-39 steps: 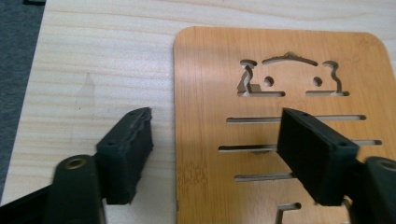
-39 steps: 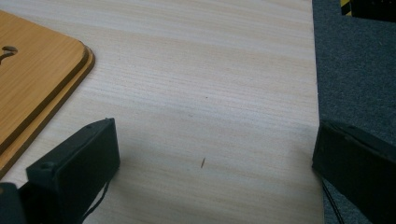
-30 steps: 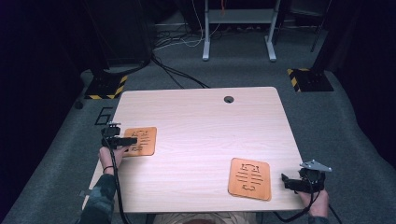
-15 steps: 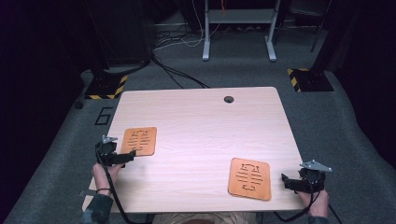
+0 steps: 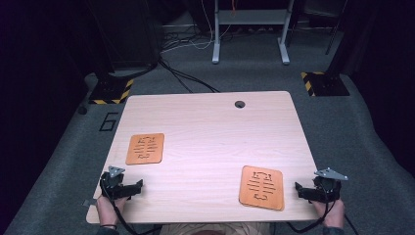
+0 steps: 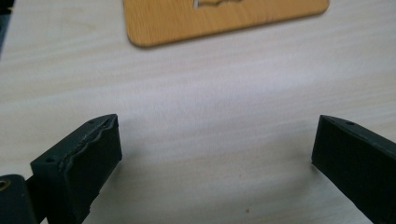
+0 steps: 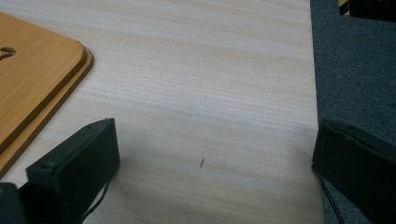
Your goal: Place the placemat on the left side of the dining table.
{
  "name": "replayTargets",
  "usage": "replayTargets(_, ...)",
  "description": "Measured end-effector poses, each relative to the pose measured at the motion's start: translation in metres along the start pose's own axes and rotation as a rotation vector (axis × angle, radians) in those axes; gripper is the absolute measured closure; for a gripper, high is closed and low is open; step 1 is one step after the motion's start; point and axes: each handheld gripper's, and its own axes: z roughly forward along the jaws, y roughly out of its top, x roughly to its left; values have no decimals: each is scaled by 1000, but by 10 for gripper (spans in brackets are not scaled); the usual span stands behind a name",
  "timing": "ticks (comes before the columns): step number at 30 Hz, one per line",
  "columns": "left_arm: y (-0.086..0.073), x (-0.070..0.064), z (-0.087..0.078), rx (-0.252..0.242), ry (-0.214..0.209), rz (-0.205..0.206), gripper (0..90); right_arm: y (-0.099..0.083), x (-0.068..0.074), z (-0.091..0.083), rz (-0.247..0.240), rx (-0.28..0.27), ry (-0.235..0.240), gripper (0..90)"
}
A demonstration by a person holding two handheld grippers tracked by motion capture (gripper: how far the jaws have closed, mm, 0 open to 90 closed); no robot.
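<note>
Your left gripper [image 5: 128,188] and right gripper [image 5: 302,191] gape empty at the desk's [image 5: 205,122] near corners; each cutout board [image 5: 145,148] lies unobstructed, its slots blurred.

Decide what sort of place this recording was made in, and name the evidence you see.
Probably a lab or workshop set up for recording. A bare wooden table stands on grey carpet, hazard-striped stand bases flank it, and loose cables trail across the floor behind.
</note>
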Motion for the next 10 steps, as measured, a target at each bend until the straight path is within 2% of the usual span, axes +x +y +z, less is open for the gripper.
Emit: replayTargets(10, -1, 0, -1, 1, 4, -4, 0, 0, 0, 0, 0, 1, -1, 0)
